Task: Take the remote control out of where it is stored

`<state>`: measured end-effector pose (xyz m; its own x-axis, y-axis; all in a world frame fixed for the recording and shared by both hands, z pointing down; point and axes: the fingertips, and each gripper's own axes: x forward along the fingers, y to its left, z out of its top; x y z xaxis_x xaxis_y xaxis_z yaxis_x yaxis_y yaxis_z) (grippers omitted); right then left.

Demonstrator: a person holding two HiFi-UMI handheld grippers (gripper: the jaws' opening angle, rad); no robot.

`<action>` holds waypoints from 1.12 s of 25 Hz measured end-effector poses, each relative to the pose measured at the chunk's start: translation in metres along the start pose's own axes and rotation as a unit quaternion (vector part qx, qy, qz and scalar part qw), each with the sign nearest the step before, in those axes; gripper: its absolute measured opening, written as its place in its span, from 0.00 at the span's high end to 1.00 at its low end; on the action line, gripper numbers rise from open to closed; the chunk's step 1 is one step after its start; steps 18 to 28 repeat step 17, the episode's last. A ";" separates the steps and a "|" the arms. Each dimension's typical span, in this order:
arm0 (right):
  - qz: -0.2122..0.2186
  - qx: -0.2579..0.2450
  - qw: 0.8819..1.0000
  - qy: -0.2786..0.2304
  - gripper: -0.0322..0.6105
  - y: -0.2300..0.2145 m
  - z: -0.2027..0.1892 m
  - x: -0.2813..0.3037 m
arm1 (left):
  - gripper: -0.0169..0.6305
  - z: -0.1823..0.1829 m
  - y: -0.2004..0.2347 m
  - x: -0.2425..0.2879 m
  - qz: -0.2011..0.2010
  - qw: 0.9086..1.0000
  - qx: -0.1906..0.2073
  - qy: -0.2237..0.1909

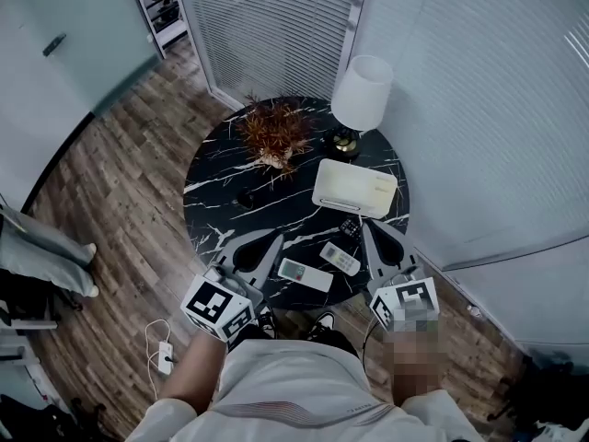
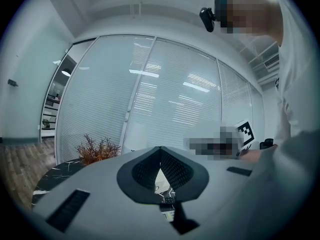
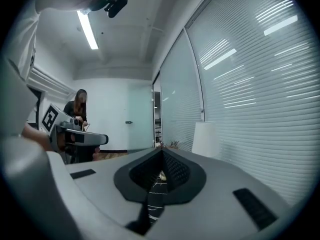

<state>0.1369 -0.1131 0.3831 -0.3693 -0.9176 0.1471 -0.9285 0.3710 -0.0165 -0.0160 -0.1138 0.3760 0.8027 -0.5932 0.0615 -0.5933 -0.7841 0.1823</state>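
Remote control [image 1: 305, 273], long and white, lies flat on the near edge of the round black table [image 1: 221, 168]. It is out in the open, not inside anything. A second white remote [image 1: 340, 258] lies just beside it, to the right and a little farther back.

The left gripper [image 1: 274, 238] is to the left of the two remotes. Its jaws are pressed together and hold nothing. The right gripper [image 1: 364, 226] is to the right of them. Its jaws are also together, with nothing in between. Neither gripper touches a remote, and both point level toward the far side of the table.

A small dark thing with buttons [image 1: 350, 227] sits a bit farther back, near the tip of the right gripper. I cannot tell what it is. Past it is a flat white box [image 1: 354, 188], which may be where the remotes are kept. A tiny dark object [image 1: 245, 199] sits well to the left of the box. Farther still are a dry brown plant [image 1: 274, 134] and a white lamp [image 1: 362, 92].

The taking-out step looks done, since the remotes are already on the table. If one more remote is to come out of the box, a gripper must first open its jaws and go to the box.
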 end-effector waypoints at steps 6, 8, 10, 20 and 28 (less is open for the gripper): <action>-0.002 -0.004 1.000 0.005 0.93 -0.001 -0.002 -0.002 | 0.96 0.000 -0.002 -0.001 0.002 1.000 0.000 0.001; -0.002 -0.004 1.000 0.006 0.93 -0.001 -0.003 -0.001 | 0.96 0.000 -0.002 -0.001 0.001 1.000 0.001 0.000; -0.003 -0.006 1.000 0.008 0.93 -0.001 -0.004 -0.002 | 0.96 0.000 -0.002 0.000 0.001 1.000 0.000 0.001; -0.004 -0.008 1.000 0.013 0.93 0.000 -0.006 -0.002 | 0.96 0.000 -0.002 -0.001 0.003 1.000 -0.001 0.002; -0.004 -0.008 1.000 0.013 0.93 0.000 -0.006 -0.002 | 0.96 0.000 -0.002 -0.001 0.003 1.000 -0.001 0.002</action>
